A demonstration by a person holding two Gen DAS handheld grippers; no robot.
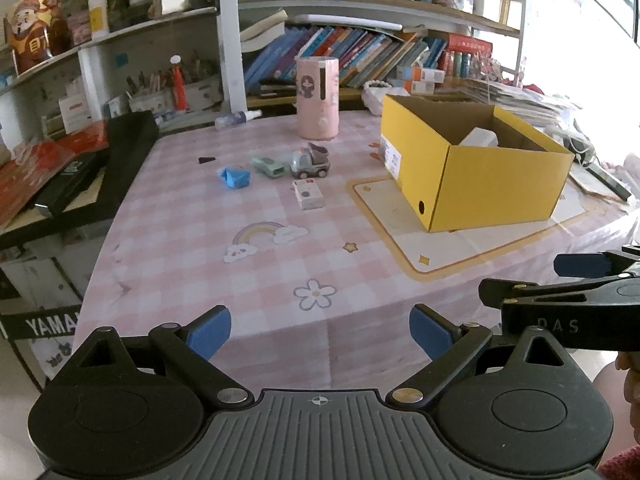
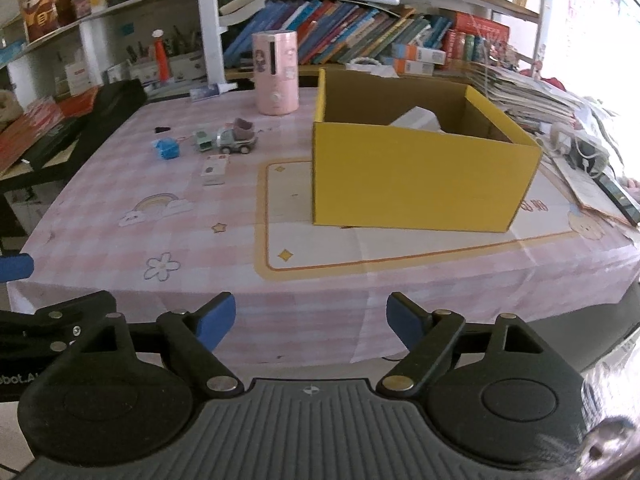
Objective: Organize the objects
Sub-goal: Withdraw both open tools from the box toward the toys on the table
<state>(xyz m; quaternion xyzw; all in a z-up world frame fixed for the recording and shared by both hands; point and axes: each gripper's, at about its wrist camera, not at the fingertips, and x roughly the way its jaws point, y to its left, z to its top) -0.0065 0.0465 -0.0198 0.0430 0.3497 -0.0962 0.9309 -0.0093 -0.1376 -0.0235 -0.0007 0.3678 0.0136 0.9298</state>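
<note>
Where the pink checked tablecloth (image 1: 192, 264) drops over the near table edge, left gripper (image 1: 320, 330) and right gripper (image 2: 311, 320) side by side above it, both spread wide, nothing between the blue pads. Well beyond them, on the cream mat (image 2: 320, 248), a yellow cardboard box (image 2: 416, 176), open-topped, with a white object (image 2: 416, 118) inside, only partly seen. Left of the box, apart from it, a small cluster on the cloth: blue crumpled item (image 1: 234, 176), green toy car (image 1: 268, 165) just beside a grey toy truck (image 1: 311, 160), and nearer the camera a small white carton (image 1: 308, 195) lying flat. Behind these, upright, a pink cylindrical container (image 1: 317, 98). Further back, a small spray bottle (image 1: 236, 118) on its side near crowded bookshelves (image 1: 360, 52).
</note>
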